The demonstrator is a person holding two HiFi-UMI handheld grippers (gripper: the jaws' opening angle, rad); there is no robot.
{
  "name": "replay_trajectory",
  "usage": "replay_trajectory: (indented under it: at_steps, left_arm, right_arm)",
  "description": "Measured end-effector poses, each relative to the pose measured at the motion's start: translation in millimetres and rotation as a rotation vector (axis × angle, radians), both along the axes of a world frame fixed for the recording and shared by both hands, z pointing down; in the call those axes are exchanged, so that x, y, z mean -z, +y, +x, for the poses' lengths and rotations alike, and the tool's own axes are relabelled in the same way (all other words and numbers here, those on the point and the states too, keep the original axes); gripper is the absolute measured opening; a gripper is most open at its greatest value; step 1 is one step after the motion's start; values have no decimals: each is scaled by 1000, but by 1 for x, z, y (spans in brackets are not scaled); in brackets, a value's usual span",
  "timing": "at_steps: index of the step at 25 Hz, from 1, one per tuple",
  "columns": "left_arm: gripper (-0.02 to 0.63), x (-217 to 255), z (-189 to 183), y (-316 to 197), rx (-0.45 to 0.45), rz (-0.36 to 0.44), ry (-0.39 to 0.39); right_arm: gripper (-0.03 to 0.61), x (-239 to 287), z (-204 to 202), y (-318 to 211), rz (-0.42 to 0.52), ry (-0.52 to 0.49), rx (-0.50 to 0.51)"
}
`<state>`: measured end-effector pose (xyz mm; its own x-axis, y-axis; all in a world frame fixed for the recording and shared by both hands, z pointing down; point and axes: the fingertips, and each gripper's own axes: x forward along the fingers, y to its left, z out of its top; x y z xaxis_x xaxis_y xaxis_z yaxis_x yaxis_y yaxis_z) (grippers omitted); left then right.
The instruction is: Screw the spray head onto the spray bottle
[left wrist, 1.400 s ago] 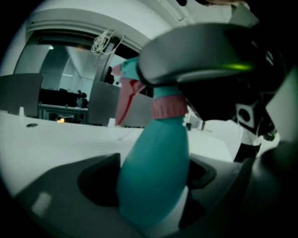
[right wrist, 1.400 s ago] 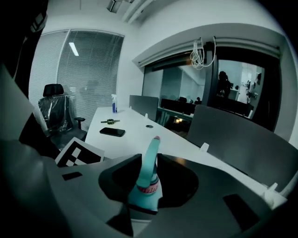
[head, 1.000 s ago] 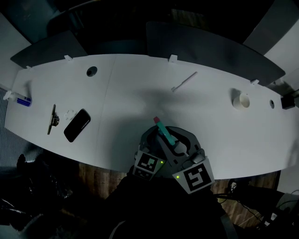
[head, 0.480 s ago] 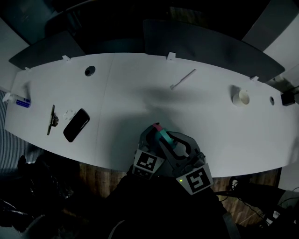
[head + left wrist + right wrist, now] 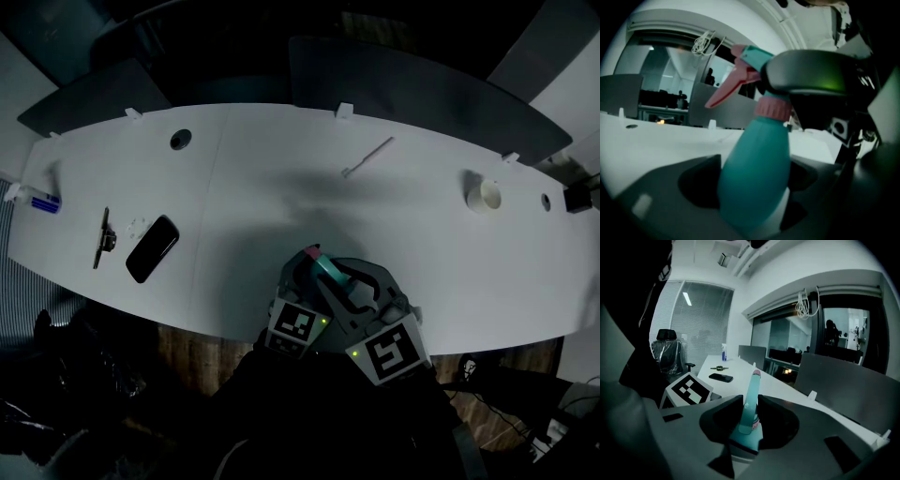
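Observation:
A teal spray bottle [image 5: 757, 168] stands tilted between the jaws of my left gripper [image 5: 754, 182], which is shut on its body. On its neck sits a pink collar [image 5: 773, 108] under the teal and pink spray head [image 5: 749, 60]. My right gripper [image 5: 751, 416] is shut on the spray head [image 5: 750, 397], its dark jaw [image 5: 811, 79] lying over the head's top. In the head view both grippers meet at the table's near edge, left gripper [image 5: 302, 279] and right gripper [image 5: 354, 289], with the spray head [image 5: 326, 267] poking out between them.
On the white table [image 5: 281, 187] lie a black phone [image 5: 155, 249] and a metal tool [image 5: 105, 239] at the left, a thin white stick [image 5: 368, 159] at the back and a tape roll [image 5: 485, 200] at the right. Grey dividers stand behind.
My right gripper has rolled a little about the spray head. The left gripper and the bottle have stayed in place.

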<state>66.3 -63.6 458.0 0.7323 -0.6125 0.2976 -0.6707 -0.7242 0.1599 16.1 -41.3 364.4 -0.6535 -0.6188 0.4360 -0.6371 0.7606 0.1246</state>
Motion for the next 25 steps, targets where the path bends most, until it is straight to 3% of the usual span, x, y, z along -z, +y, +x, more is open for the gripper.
replay_trajectory:
  at_steps: [5, 9, 11, 14, 16, 17, 20, 25]
  left_arm:
    - [399, -3, 0, 0, -8, -12, -40]
    - [400, -3, 3, 3, -42, 28, -41]
    - [406, -3, 2, 7, -118, 33, -21]
    - [439, -7, 7, 12, -323, -3, -59]
    - [416, -7, 16, 14, -438, -7, -86]
    - [400, -6, 19, 13, -450, -1, -87]
    - [394, -3, 19, 6, -308, 18, -75]
    - [393, -1, 4, -8, 129, 23, -84]
  right_arm:
    - [101, -4, -3, -2, -113, 102, 44]
    - [101, -3, -2, -2, -113, 23, 52]
    - [101, -3, -1, -1, -124, 2, 64]
    - [101, -5, -1, 0, -146, 33, 135]
    - [101, -7, 2, -2, -152, 41, 177]
    - [101, -6, 3, -4, -145, 36, 177]
    - [101, -1, 6, -6, -74, 27, 117]
    - [101, 2, 9, -2, 110, 31, -99]
